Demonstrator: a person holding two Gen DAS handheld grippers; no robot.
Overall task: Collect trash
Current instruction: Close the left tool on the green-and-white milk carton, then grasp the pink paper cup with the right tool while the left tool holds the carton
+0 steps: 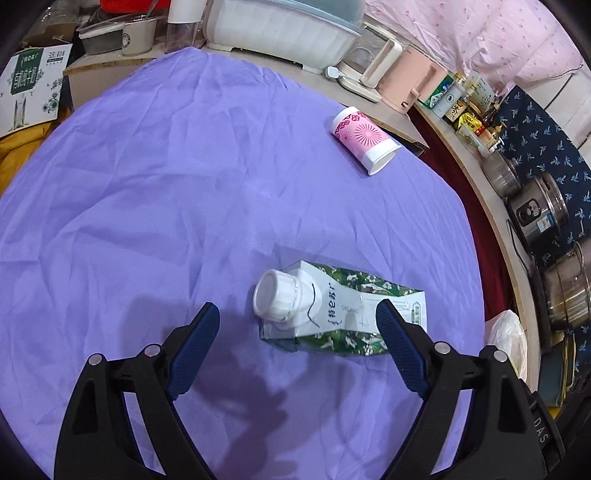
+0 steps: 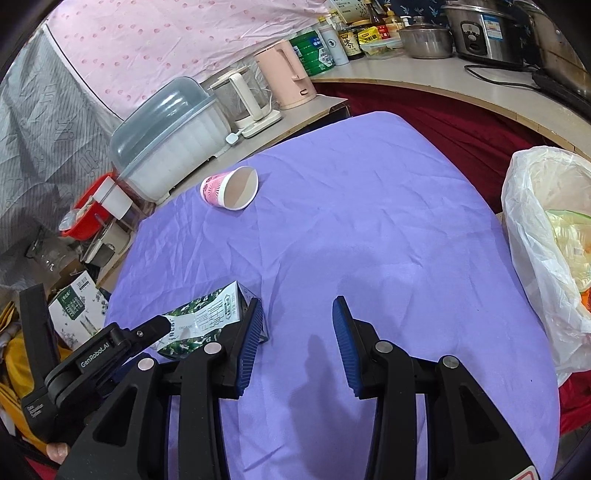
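Purple cloth [image 1: 147,184], creased, spread over the whole table in the left wrist view; crushed green-and-white milk carton [image 1: 343,314] lying on its side just ahead of the left gripper [image 1: 297,308], white screw cap toward the camera; blue pads [image 1: 195,347] spread wide, nothing pressed between them, right pad overlapping the carton's far end in the picture, contact impossible to tell; pink flowered paper cup [image 1: 364,142] tipped over farther off near the cloth's far edge, well apart from the carton; white dish-drainer box [image 1: 280,33], glass kettle [image 1: 369,62] and pink kettle [image 1: 417,81] lined up on the counter beyond; steel pots [image 1: 546,214] along the curved shelf at right. From the right wrist view: same purple cloth [image 2: 369,221] below the right gripper [image 2: 297,310], jaws partly apart and empty over bare fabric; carton [image 2: 207,321] to the left, partly hidden behind the left pad; left gripper's black body [image 2: 96,354] reaching in beside it; cup [image 2: 231,188] on its side, mouth facing the camera; white plastic trash bag [image 2: 535,229] open at the table's right edge, some scraps visible inside
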